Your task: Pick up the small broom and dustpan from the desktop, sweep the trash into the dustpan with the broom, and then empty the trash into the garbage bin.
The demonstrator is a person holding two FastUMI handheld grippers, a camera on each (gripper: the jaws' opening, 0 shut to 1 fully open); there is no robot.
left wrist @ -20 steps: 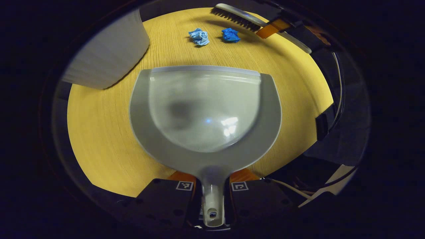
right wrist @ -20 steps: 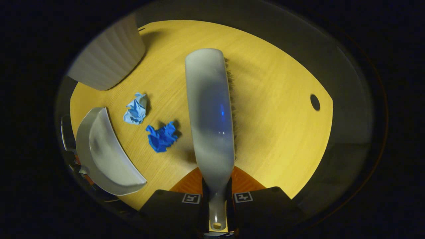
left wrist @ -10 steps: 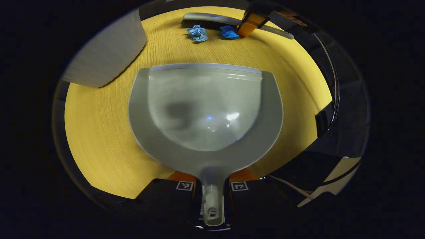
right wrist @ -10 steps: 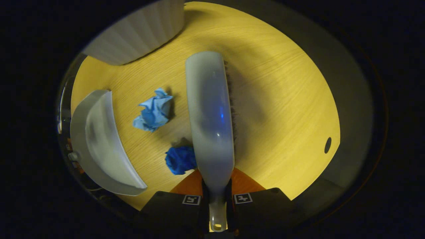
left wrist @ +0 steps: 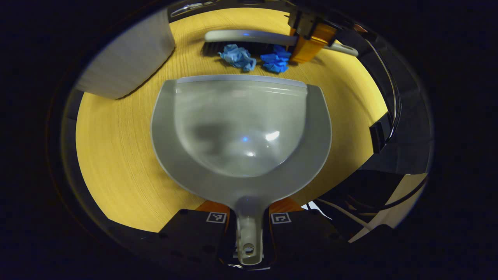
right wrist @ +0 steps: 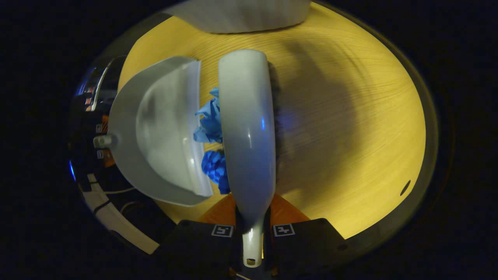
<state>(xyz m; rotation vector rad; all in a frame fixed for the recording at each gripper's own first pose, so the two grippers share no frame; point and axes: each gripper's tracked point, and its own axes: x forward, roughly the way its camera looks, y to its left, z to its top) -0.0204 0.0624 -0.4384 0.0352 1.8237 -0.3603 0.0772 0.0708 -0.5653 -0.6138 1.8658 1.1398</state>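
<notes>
The dustpan (left wrist: 241,128) handle is clamped by the left gripper (left wrist: 249,221), the broom (right wrist: 247,128) by the right gripper (right wrist: 251,233). Two blue wads (right wrist: 212,120) are pinned between them; a bin (left wrist: 124,58) stands nearby.

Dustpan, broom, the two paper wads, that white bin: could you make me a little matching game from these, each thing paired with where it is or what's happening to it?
Things:
1. dustpan
2. broom
3. light blue wad
4. garbage bin

States:
a. stands on the desk, off to the side of the dustpan
b. handle gripped by the right gripper
c. lies between the bristles and the dustpan's lip, beside the dark blue wad
d. handle gripped by the left gripper, pan still empty

Pairs: 1-d, 2-b, 3-c, 4-a
</notes>
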